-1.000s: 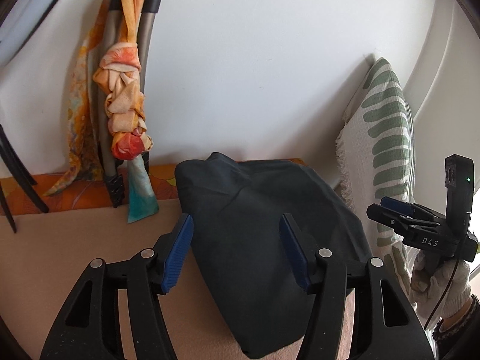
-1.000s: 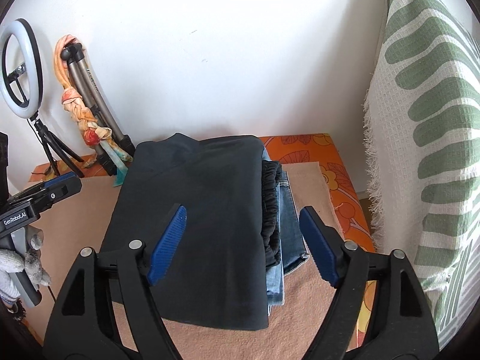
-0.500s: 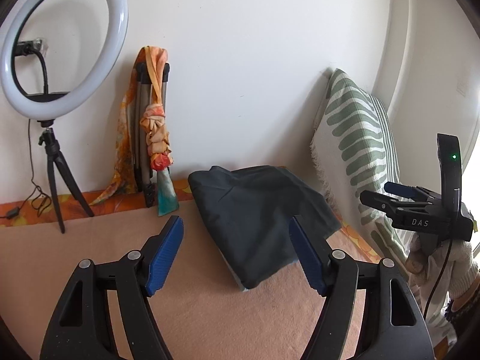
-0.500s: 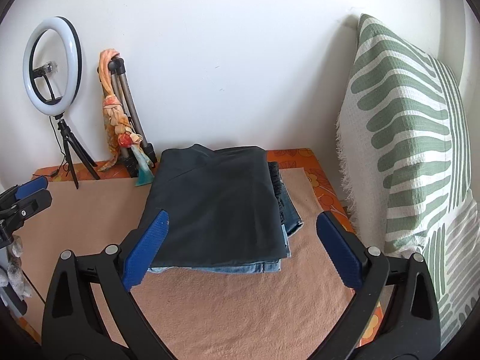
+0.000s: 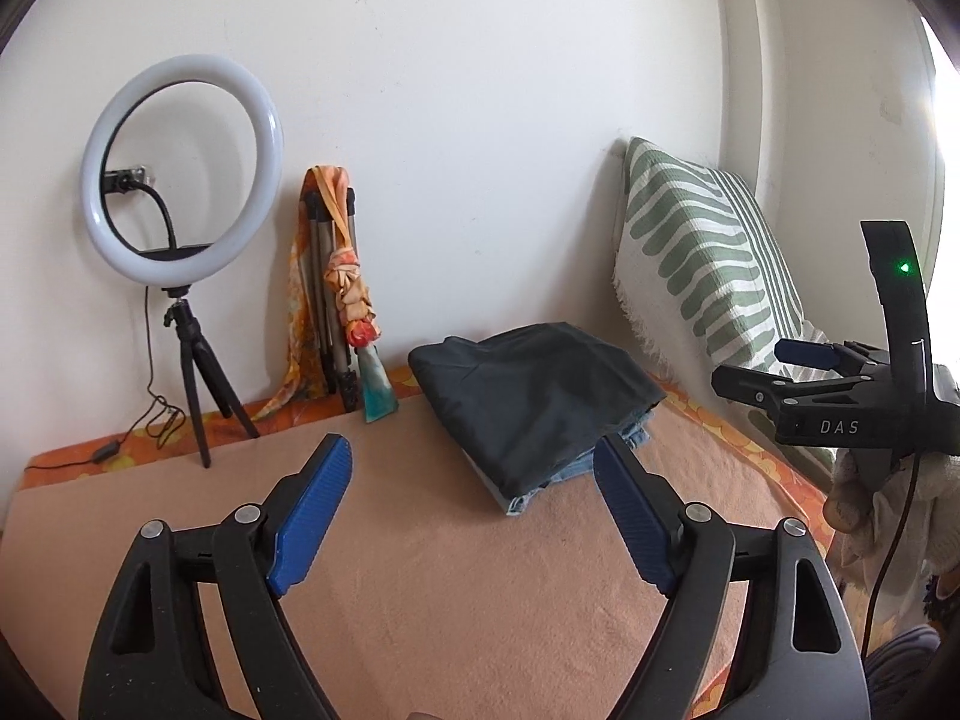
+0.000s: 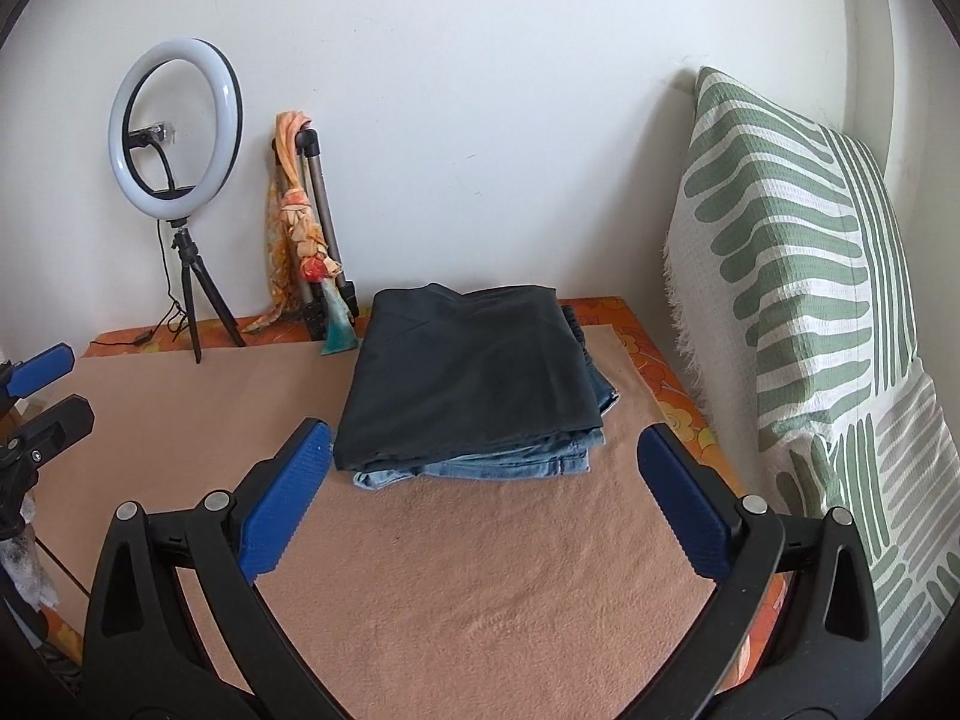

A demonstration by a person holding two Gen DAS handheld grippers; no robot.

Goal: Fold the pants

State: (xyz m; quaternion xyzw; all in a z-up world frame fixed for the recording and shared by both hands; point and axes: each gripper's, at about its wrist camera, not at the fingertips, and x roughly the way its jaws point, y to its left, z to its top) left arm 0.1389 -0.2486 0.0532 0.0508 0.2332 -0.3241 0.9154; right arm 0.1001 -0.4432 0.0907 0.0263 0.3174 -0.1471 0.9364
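Folded dark pants (image 6: 474, 372) lie on top of a folded stack with blue jeans (image 6: 510, 463) underneath, on the tan cloth (image 6: 480, 570) near the back wall. The pile also shows in the left wrist view (image 5: 534, 396). My left gripper (image 5: 474, 516) is open and empty, held back from the pile and above the cloth. My right gripper (image 6: 480, 498) is open and empty, just short of the pile's near edge. The right gripper also shows at the right of the left wrist view (image 5: 840, 384); the left gripper shows at the left edge of the right wrist view (image 6: 42, 396).
A ring light on a tripod (image 6: 177, 138) and a folded tripod with an orange scarf (image 6: 300, 228) stand by the white wall. A green-and-white striped pillow (image 6: 798, 312) leans at the right. Orange floral bedding (image 6: 666, 384) borders the cloth.
Both grippers have pulled back and up from the folded pile, which now looks smaller and farther away. The pile has not moved. Both grippers stay open.
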